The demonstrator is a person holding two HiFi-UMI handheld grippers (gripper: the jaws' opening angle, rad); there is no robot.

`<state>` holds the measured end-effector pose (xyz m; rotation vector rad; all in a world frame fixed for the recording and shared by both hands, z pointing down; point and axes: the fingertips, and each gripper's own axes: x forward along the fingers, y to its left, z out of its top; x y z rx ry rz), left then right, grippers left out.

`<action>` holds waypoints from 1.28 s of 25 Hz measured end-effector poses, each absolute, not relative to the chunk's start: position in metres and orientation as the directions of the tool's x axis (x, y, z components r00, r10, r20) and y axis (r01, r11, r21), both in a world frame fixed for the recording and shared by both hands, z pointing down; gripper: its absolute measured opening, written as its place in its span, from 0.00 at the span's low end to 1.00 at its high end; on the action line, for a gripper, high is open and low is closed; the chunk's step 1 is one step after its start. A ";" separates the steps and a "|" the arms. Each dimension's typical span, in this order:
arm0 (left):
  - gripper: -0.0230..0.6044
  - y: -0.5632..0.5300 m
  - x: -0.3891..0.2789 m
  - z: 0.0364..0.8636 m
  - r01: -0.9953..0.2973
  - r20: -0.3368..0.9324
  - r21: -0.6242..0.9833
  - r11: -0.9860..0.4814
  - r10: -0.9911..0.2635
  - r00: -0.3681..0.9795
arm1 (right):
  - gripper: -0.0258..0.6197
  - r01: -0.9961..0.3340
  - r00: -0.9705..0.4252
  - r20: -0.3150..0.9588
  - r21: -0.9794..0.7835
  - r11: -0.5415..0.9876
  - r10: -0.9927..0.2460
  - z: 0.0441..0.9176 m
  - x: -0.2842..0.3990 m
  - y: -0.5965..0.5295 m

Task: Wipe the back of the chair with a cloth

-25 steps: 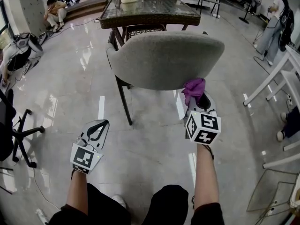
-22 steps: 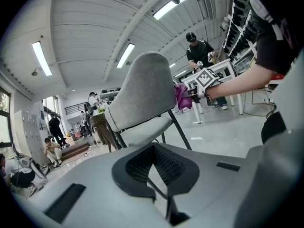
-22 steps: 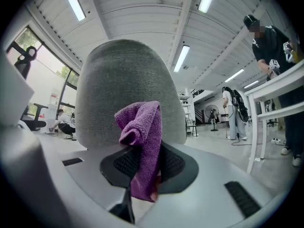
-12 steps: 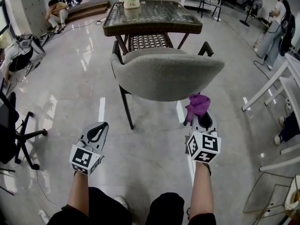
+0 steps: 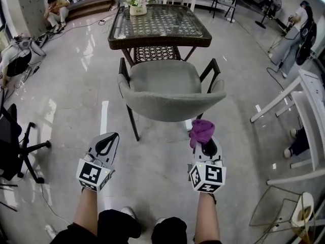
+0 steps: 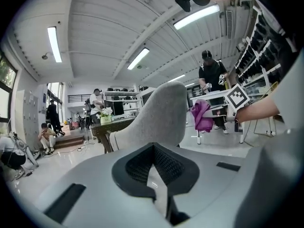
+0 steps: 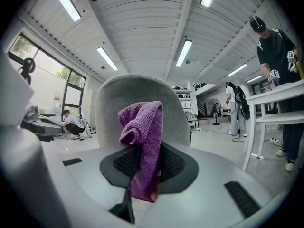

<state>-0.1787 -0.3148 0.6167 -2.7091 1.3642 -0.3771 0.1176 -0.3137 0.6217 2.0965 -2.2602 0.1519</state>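
Note:
A grey upholstered chair [image 5: 170, 93] with dark legs stands in front of me, its curved back [image 5: 172, 107] toward me; the same back fills the middle of the right gripper view [image 7: 137, 103] and shows in the left gripper view [image 6: 156, 118]. My right gripper [image 5: 204, 145] is shut on a purple cloth [image 5: 201, 131], held just short of the back's lower right part, not touching. The cloth [image 7: 142, 146] hangs bunched from the jaws. My left gripper [image 5: 105, 144] is shut and empty, low at the left, apart from the chair.
A wicker table with a glass top [image 5: 158, 24] and a flower pot [image 5: 134, 5] stands behind the chair. A black office chair [image 5: 15, 146] is at the left, white tables [image 5: 304, 116] at the right. People are at the far left and far right.
The chair back has drawn away from me and the seat has come into view. My right gripper with the cloth has dropped back, off the chair back.

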 end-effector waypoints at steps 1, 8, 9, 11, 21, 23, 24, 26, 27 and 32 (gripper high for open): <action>0.05 -0.313 -0.177 0.609 -0.777 0.181 -0.186 -0.602 -0.798 0.575 | 0.19 -0.996 -0.082 0.116 -0.040 0.077 -0.990 0.615 0.114 -0.311; 0.05 -0.297 -0.182 0.537 -0.819 0.177 -0.110 -0.563 -0.822 0.541 | 0.19 -0.992 -0.121 0.150 -0.054 0.114 -0.981 0.551 0.096 -0.286; 0.05 -0.293 -0.184 0.526 -0.823 0.178 -0.104 -0.559 -0.824 0.538 | 0.19 -0.992 -0.124 0.155 -0.059 0.116 -0.980 0.540 0.094 -0.280; 0.05 -0.285 -0.185 0.505 -0.827 0.182 -0.099 -0.553 -0.827 0.531 | 0.19 -0.990 -0.130 0.168 -0.072 0.120 -0.977 0.520 0.091 -0.270; 0.05 -0.259 -0.185 0.378 -0.848 0.175 -0.113 -0.517 -0.851 0.496 | 0.19 -0.980 -0.174 0.191 -0.124 0.152 -0.966 0.405 0.078 -0.243; 0.05 -0.254 -0.184 0.356 -0.852 0.175 -0.115 -0.511 -0.854 0.489 | 0.19 -0.978 -0.176 0.183 -0.142 0.152 -0.967 0.379 0.079 -0.238; 0.05 -0.251 -0.183 0.346 -0.852 0.180 -0.116 -0.510 -0.855 0.487 | 0.19 -0.978 -0.178 0.181 -0.145 0.152 -0.967 0.367 0.079 -0.235; 0.05 -0.245 -0.182 0.326 -0.854 0.182 -0.111 -0.508 -0.855 0.485 | 0.19 -0.976 -0.182 0.174 -0.155 0.156 -0.968 0.345 0.079 -0.229; 0.05 -0.242 -0.182 0.317 -0.856 0.181 -0.106 -0.506 -0.856 0.484 | 0.19 -0.974 -0.184 0.172 -0.162 0.157 -0.968 0.335 0.078 -0.226; 0.05 -0.225 -0.179 0.273 -0.862 0.170 -0.098 -0.498 -0.862 0.478 | 0.19 -0.971 -0.204 0.183 -0.166 0.175 -0.962 0.296 0.076 -0.207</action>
